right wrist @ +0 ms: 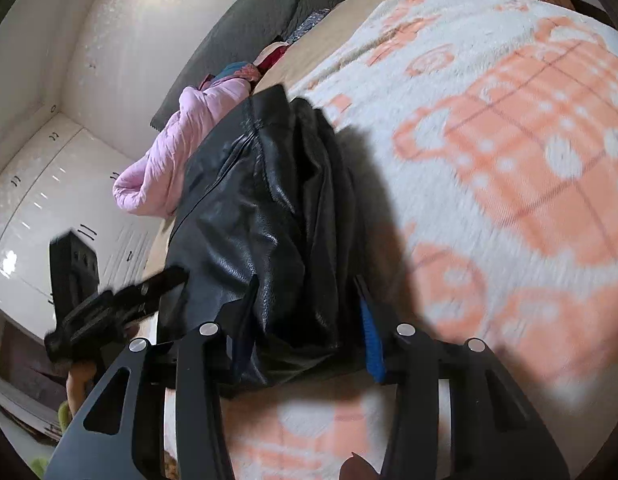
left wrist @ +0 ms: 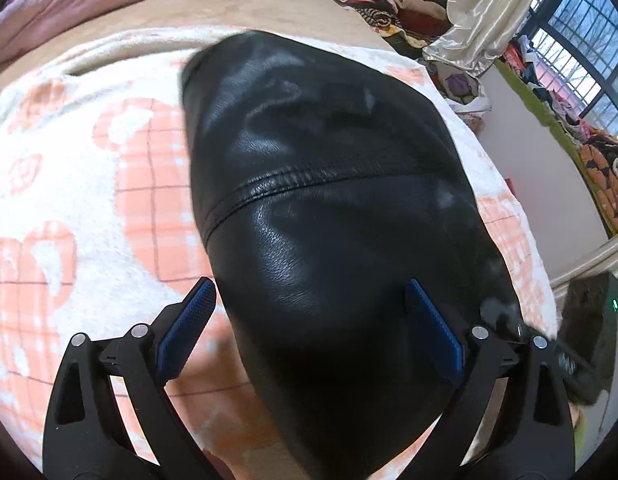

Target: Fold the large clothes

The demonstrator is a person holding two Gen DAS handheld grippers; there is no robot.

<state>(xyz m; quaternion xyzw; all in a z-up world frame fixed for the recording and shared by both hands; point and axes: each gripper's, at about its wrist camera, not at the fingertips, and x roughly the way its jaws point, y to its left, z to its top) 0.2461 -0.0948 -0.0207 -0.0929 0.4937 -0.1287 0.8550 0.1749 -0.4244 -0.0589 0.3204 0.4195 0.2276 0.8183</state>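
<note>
Lying on peach blanket [left wrist: 109, 168], black leather garment [left wrist: 329, 220], left gripper [left wrist: 309, 312] jaws apart, right gripper [right wrist: 305, 320] jaws apart.

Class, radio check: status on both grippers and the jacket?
Left gripper open, astride black leather jacket. Right gripper open around its bunched edge. Jacket on blanket. Nothing blocking.

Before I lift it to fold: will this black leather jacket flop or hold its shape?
The black leather jacket will probably sag slowly rather than flop: it bulges in broad, rounded folds. Its glossy surface suggests it may slide between the pads. It looks thick, so likely heavy.
</note>
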